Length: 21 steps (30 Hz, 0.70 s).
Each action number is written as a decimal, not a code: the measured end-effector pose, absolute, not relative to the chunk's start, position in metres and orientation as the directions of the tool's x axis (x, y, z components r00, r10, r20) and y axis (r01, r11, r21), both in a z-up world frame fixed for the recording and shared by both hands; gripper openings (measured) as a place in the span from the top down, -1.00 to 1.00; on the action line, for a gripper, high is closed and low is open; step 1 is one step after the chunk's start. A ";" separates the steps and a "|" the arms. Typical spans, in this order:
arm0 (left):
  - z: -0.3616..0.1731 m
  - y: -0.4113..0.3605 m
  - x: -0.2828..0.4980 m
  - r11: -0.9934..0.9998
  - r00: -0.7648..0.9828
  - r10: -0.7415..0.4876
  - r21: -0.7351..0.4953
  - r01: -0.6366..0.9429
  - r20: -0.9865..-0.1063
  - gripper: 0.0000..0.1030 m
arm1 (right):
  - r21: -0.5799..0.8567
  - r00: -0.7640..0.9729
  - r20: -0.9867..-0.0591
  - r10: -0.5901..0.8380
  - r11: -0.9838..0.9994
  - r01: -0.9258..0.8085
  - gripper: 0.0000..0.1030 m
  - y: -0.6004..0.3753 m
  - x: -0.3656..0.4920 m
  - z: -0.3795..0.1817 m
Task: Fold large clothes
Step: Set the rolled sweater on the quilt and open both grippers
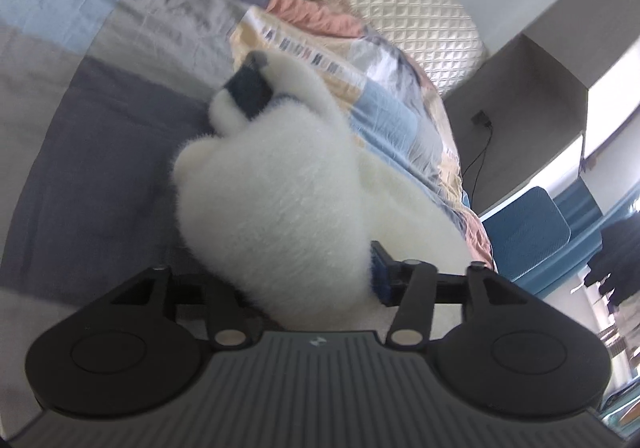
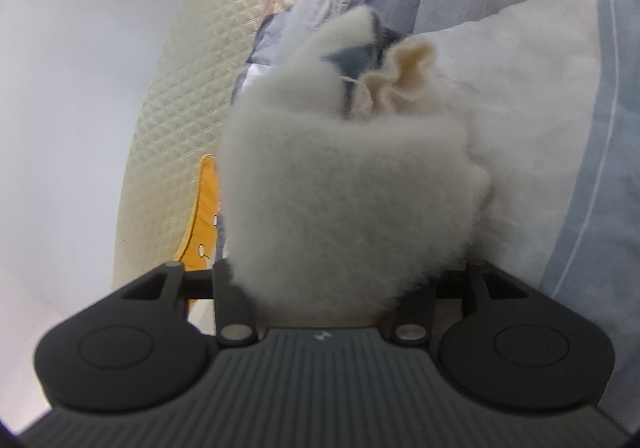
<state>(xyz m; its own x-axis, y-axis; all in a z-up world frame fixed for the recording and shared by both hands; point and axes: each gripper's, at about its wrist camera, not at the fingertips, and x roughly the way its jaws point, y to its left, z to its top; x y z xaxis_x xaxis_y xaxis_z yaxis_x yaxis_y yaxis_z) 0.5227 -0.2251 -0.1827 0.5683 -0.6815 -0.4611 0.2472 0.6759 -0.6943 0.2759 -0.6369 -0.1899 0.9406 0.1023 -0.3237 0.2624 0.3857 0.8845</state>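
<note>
Fleece (image 1: 280, 208) fills both sets of tongs – left tongs (image 1: 312, 184) and right tongs (image 2: 360, 96) each have white pile bunched between the fingers, low over the bed (image 1: 100, 128), though whether the pads press or have let go I cannot tell. Slack grip could let one corner slip first – skewing the fold.

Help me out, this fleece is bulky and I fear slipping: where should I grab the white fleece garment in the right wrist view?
Probably the ruffled cream edge of the white fleece garment. It looks thinner than the bunched mound in front of it and stands up clear of the pile, so jaws could close across it. Come from above with the fingers straddling the frill, because the mound blocks a low approach.
</note>
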 end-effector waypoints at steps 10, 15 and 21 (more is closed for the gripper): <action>-0.124 -0.199 0.470 0.802 0.605 -0.573 -0.532 0.273 -0.553 -0.29 | 0.720 0.887 -0.461 -0.027 0.573 0.391 -0.19 -0.607 0.225 -0.134; -0.060 -0.191 0.429 0.839 0.652 -0.540 -0.408 0.362 -0.533 -0.30 | 0.612 0.895 -0.433 -0.109 0.694 0.380 -0.19 -0.580 0.192 -0.082; 0.018 -0.186 0.368 0.849 0.712 -0.528 -0.288 0.442 -0.463 -0.31 | 0.470 0.926 -0.331 -0.182 0.819 0.329 -0.20 -0.535 0.165 0.000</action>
<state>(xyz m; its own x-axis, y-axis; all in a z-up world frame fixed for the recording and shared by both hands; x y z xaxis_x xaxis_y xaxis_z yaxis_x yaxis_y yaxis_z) 0.3676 -0.1859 0.0184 0.7119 -0.5279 -0.4632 0.4424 0.8493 -0.2881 0.1654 -0.5354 -0.0002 0.9259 -0.1824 -0.3307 0.3291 0.8193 0.4696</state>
